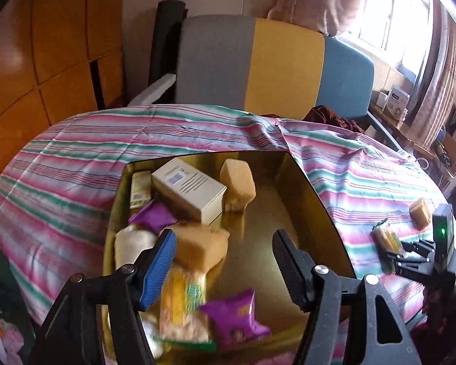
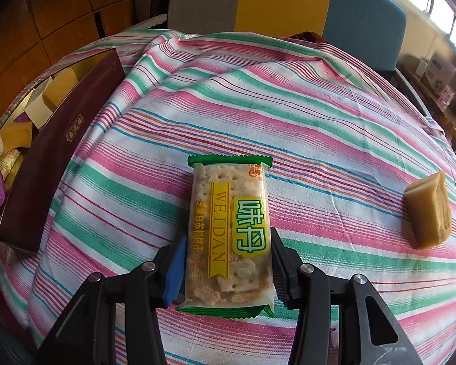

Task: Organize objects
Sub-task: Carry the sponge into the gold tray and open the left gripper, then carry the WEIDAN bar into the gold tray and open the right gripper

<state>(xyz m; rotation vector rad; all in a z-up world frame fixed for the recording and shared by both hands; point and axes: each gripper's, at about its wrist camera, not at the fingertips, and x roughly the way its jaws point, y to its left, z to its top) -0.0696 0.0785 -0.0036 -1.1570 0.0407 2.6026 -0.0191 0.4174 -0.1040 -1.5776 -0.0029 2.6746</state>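
Here, a gold-lined box [image 1: 304,188] with dark red outer walls sits on the striped cloth [image 1: 76,158]. Inside: a white carton [image 1: 188,188], two tan sponge-like blocks [image 1: 238,184], purple packets [image 1: 234,313], a yellow-green cracker pack [image 1: 182,301], and a pale roll, perhaps cloth. Left gripper [image 1: 225,261] hangs above the box, jaws wide, nothing between them. Right gripper [image 2: 228,270] pinches a glossy cracker packet [image 2: 229,228] lying flat on the cloth. Another tan block [image 2: 428,210] rests apart, right.
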